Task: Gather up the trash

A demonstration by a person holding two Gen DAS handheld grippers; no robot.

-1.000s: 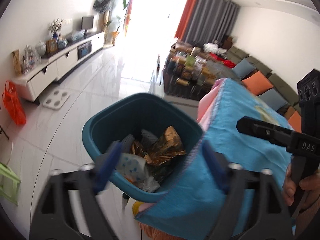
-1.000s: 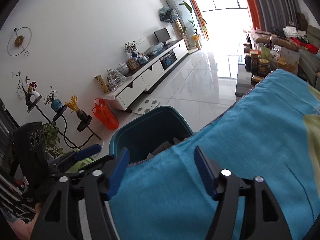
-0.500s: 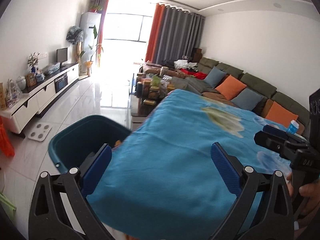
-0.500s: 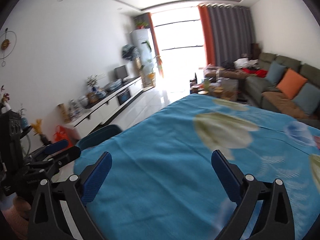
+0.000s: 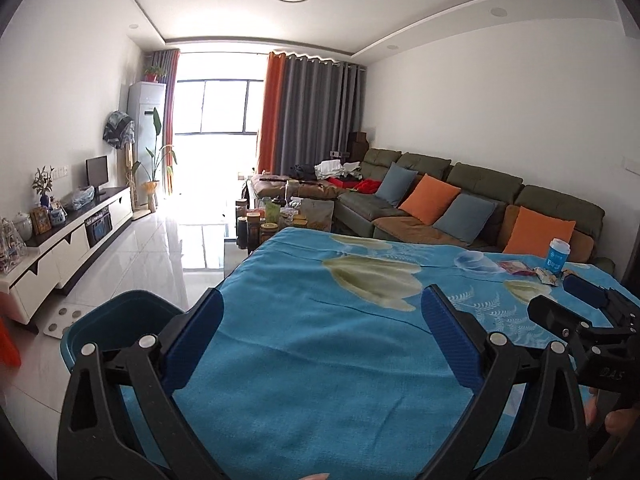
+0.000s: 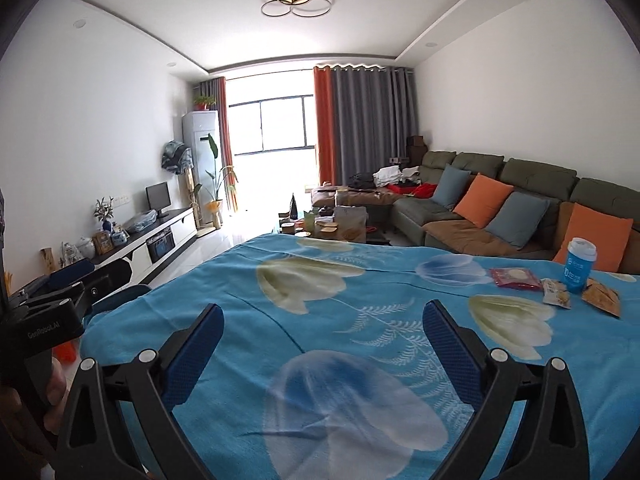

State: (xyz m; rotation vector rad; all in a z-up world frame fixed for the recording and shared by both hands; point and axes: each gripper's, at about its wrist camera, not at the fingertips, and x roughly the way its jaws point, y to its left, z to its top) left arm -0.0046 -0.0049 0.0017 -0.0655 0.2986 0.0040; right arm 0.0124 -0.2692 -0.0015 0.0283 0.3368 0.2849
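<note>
Both the left gripper (image 5: 322, 316) and the right gripper (image 6: 323, 328) stood wide apart over the blue cloth (image 6: 360, 320), holding nothing; the right jaws had just been opening. The wrappers (image 6: 556, 290) lay beside a blue cup (image 6: 580, 265) at the far right, and the teal bin (image 5: 120, 328) stood by the table's left edge.

left gripper (image 5: 322, 330) jaws spread wide, nothing between pads, right gripper (image 6: 322, 340) jaws just opened to full width, empty, both angled slightly downward

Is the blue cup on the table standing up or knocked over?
Upright: the blue cup stands on its base on the tablecloth, white lid on top.
</note>
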